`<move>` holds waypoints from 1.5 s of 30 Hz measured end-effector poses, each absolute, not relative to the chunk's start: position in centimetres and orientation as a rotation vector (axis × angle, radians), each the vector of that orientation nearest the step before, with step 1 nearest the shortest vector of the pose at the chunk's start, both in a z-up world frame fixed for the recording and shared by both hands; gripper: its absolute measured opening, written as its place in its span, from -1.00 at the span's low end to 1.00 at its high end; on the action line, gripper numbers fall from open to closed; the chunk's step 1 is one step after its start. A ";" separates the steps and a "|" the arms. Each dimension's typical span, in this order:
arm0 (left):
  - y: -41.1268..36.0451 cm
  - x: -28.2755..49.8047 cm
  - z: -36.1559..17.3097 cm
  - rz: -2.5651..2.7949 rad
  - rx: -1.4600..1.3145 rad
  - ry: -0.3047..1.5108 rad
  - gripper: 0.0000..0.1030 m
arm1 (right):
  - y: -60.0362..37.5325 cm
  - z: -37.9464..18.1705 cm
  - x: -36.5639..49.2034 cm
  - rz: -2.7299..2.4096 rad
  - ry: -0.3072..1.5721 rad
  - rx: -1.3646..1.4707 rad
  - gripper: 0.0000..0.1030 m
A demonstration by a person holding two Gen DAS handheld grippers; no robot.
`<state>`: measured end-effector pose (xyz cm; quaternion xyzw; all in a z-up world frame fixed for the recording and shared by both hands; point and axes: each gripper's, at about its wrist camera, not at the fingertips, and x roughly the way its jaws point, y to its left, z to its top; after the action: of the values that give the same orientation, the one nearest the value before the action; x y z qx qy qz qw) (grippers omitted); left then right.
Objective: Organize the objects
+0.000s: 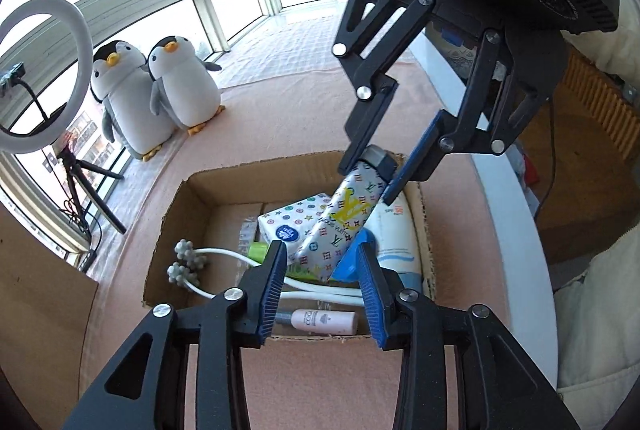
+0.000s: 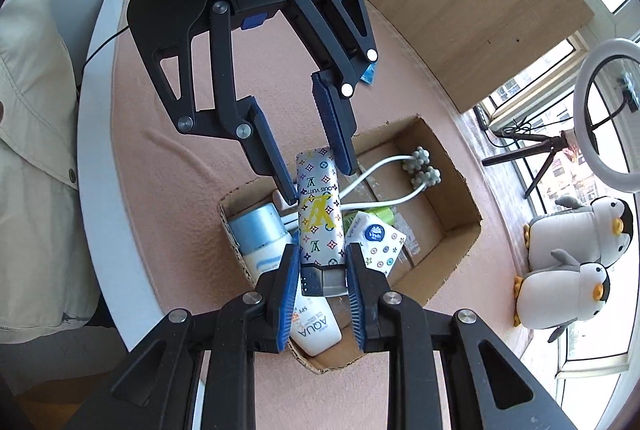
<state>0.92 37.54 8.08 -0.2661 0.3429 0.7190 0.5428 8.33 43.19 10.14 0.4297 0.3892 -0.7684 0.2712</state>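
Observation:
A silver patterned bottle point(image 1: 344, 213) point(image 2: 320, 213) hangs tilted over an open cardboard box point(image 1: 172, 213) point(image 2: 476, 213). My right gripper point(image 2: 323, 258) point(image 1: 366, 179) is shut on its grey cap end. My left gripper point(image 1: 320, 254) point(image 2: 318, 181) stands open around the bottle's other end, its pads just clear of it. In the box lie a patterned tissue pack point(image 1: 292, 218) point(image 2: 380, 238), a white sunscreen tube point(image 1: 394, 234) point(image 2: 316, 330), a white massage roller with grey balls point(image 1: 186, 262) point(image 2: 424, 165), a green item point(image 1: 258, 250) and a small pink bottle point(image 1: 324, 322).
The box sits on a pink-covered surface with a white edge point(image 1: 512, 230). Two plush penguins point(image 1: 160, 89) point(image 2: 576, 270) stand by the window. A ring light on a tripod point(image 1: 24, 146) point(image 2: 580, 109) is beside them. A person's beige sleeve point(image 2: 32, 109) is at the left.

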 end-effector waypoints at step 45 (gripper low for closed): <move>3.6 8.8 5.1 2.601 -0.981 0.381 0.99 | 25.5 1.4 -14.9 -2.258 0.564 1.459 0.55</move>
<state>8.78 3.63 5.12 -0.3446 0.1340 0.9140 0.1671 -14.89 25.51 1.42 0.5207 0.2013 -0.8062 0.1960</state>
